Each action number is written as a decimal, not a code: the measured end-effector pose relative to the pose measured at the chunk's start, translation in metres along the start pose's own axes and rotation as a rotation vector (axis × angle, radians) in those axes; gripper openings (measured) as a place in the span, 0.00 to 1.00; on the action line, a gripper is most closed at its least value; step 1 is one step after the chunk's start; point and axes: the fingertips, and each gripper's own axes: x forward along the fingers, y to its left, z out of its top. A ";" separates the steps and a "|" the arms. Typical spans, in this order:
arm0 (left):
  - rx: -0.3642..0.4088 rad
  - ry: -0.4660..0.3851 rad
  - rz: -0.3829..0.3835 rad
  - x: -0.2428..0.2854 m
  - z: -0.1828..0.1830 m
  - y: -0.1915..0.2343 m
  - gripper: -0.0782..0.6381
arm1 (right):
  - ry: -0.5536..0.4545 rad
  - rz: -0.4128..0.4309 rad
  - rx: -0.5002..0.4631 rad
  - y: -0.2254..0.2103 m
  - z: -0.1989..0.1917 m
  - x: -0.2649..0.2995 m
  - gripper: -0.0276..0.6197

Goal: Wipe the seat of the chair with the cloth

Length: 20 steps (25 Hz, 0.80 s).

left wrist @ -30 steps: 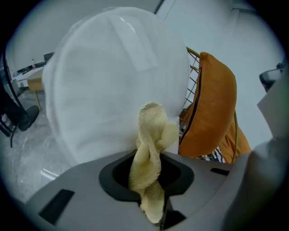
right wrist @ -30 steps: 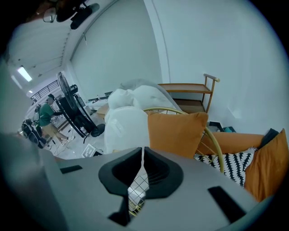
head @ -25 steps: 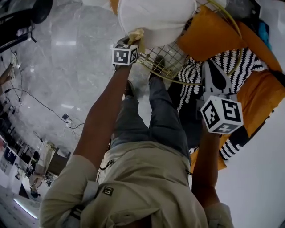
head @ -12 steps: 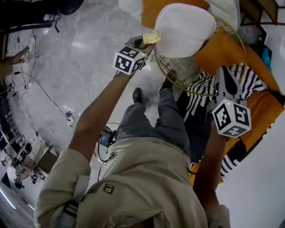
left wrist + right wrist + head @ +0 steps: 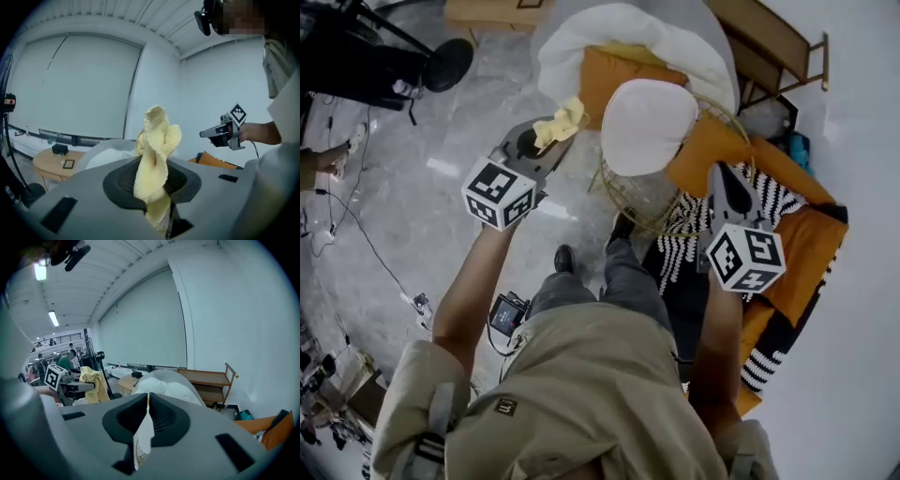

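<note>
Clamping the yellow cloth (image 5: 156, 140) tight in the left gripper (image 5: 153, 176), with loose folds poking up past the jaws. Holding the right gripper (image 5: 146, 404) pressed shut on nothing, well apart. Hovering either side of the gold wire chair (image 5: 639, 204), cloth left of its white seat (image 5: 645, 127), not touching.

Left claw (image 5: 546, 142) clamped; right claw (image 5: 723, 175) closed
</note>
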 end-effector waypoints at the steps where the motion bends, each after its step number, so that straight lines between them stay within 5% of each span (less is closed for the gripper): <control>1: 0.018 -0.028 0.002 -0.012 0.017 -0.004 0.24 | -0.023 0.009 -0.002 0.007 0.011 -0.009 0.09; 10: 0.193 -0.239 0.010 -0.113 0.140 -0.053 0.24 | -0.208 0.056 -0.082 0.063 0.081 -0.089 0.08; 20: 0.252 -0.263 -0.010 -0.191 0.163 -0.086 0.24 | -0.239 0.032 -0.163 0.102 0.089 -0.153 0.07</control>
